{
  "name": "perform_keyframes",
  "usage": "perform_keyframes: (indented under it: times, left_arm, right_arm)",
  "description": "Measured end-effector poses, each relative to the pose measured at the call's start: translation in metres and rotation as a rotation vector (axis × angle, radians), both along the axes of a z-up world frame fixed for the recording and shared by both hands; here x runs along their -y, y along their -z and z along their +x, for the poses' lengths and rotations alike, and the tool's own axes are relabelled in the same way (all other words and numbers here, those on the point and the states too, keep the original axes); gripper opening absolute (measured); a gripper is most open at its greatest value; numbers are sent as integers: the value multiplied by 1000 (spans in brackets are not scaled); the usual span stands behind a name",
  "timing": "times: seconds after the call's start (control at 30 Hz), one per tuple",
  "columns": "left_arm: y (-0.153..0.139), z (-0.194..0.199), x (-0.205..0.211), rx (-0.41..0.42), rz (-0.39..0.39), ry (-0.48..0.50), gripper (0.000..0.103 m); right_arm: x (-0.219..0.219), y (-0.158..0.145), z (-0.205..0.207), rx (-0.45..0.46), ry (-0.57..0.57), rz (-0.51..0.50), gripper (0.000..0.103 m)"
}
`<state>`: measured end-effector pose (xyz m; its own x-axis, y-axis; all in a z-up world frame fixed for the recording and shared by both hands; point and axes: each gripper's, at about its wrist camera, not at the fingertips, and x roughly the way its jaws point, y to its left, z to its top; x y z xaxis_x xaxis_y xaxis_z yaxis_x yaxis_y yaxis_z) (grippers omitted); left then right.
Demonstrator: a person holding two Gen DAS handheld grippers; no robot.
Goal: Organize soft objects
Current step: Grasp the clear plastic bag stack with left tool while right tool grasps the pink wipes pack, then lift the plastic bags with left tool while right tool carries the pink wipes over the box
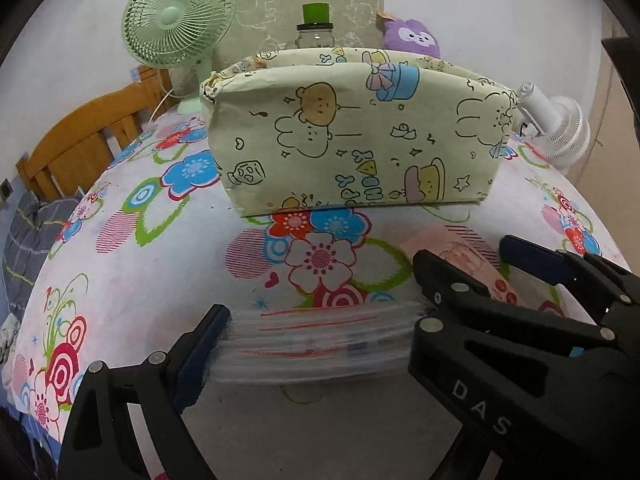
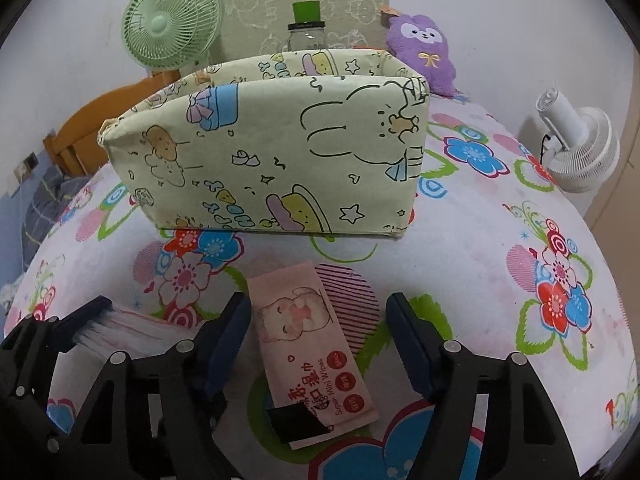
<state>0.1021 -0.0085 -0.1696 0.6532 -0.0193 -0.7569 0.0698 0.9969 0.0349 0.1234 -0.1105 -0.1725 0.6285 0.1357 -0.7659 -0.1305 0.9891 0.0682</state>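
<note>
A cream fabric storage box [image 1: 352,136] with cartoon prints stands open on the flowered bed; it also shows in the right wrist view [image 2: 272,160]. My left gripper [image 1: 320,344] is shut on a stack of clear plastic zip bags [image 1: 316,344], low over the sheet in front of the box; the stack also shows in the right wrist view [image 2: 120,332]. My right gripper [image 2: 316,344] is open, its fingers either side of a pink pack of wet wipes [image 2: 308,344] lying flat on the sheet. The pack also shows in the left wrist view [image 1: 460,256], with the right gripper [image 1: 460,264] over it.
A purple plush toy [image 2: 424,52] leans behind the box. A jar with a green lid [image 2: 306,28] and a green fan [image 2: 172,20] stand at the back. A white fan [image 2: 580,148] lies at the right bed edge. A wooden headboard [image 1: 80,148] is at left.
</note>
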Motion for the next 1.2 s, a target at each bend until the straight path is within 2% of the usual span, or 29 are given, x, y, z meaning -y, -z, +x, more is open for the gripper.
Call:
perform_keyframes:
  times: [0.17, 0.37, 0.47, 0.73, 1.2]
  left_arm:
    - [0, -3, 1, -4, -5, 6, 95]
    - [0, -7, 4, -9, -2, 15, 95]
    - [0, -9, 5, -9, -2, 13, 95]
    - [-5, -15, 8, 0, -13, 21, 94]
    - [-39, -25, 12, 74, -25, 23, 94]
  right_arm:
    - [-1, -1, -3, -12, -22, -7, 64]
    - [-4, -3, -9, -24, -40, -1, 46]
    - [-5, -4, -11, -29, -37, -6, 43]
    - [-1, -7, -18, -35, -24, 22, 40]
    - [5, -43, -29, 45, -14, 29, 40]
